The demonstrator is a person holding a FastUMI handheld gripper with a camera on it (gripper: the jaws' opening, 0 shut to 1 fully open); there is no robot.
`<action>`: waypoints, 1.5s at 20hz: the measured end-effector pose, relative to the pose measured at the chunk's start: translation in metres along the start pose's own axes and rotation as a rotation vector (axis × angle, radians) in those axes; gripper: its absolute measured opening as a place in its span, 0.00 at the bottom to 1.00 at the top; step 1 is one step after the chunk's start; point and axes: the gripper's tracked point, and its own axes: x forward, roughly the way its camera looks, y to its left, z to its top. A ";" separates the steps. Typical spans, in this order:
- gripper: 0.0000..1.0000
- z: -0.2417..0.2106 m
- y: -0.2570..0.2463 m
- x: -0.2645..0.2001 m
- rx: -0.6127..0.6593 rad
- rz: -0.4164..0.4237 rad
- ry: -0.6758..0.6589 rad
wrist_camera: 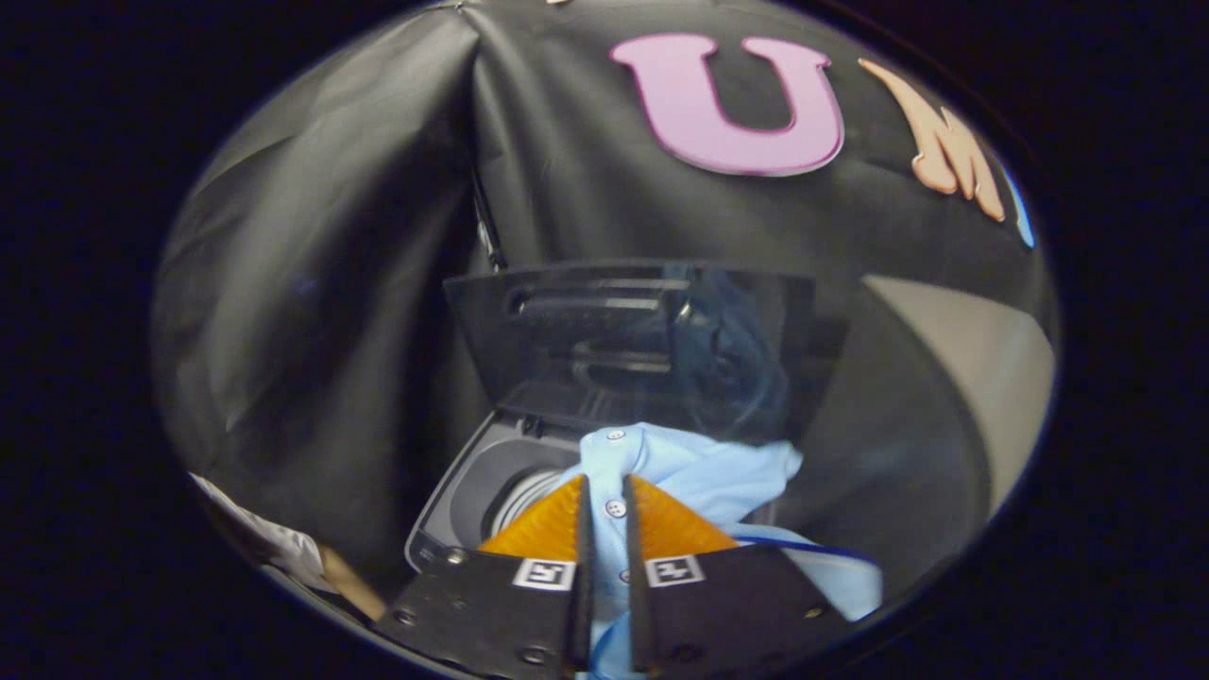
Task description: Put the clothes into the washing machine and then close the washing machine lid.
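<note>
A light blue buttoned shirt (704, 472) hangs bunched between and just beyond my fingers. My gripper (606, 505) is shut on its button placket, with both fingers pressing the cloth. Below and ahead stands the top-loading washing machine (472, 472), grey, with its round drum opening (515, 496) showing left of the shirt. Its dark glass lid (604, 331) stands raised upright behind the opening and reflects the shirt. The shirt hides the right part of the opening.
The booth's black cloth wall (331, 283) hangs close behind and left of the machine. A pale panel (982, 378) stands to the right. Something white (274, 543) and a tan strip lie low at the left of the machine.
</note>
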 end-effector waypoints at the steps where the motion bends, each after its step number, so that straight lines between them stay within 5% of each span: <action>1: 0.38 -0.004 0.010 0.011 0.017 0.037 -0.003; 4: 0.91 -0.003 0.033 0.039 0.075 0.098 -0.012; 14: 0.92 0.037 0.025 0.048 0.075 0.061 -0.110; 24: 0.96 0.159 -0.013 0.042 0.034 -0.084 -0.476; 30: 0.96 0.195 -0.050 0.081 0.052 -0.183 -0.506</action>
